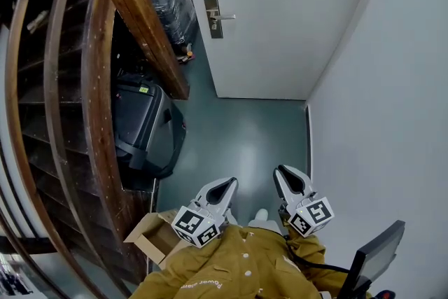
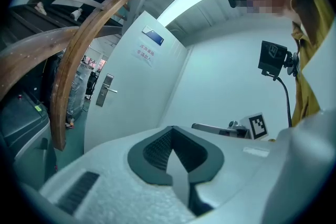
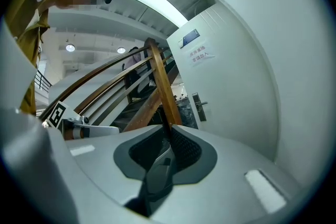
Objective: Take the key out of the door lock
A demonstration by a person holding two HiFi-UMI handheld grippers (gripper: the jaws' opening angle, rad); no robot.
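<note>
A person stands in a narrow hallway with the left hand-held gripper (image 1: 232,181) and right hand-held gripper (image 1: 281,169) held near the body, jaws of both pressed together and empty. The door lock (image 1: 213,15) sits on the left edge of the white door (image 1: 280,10) at the far end, well apart from both; the key there is too small to make out. A wooden stair rail (image 1: 133,3) rises at left.
</note>
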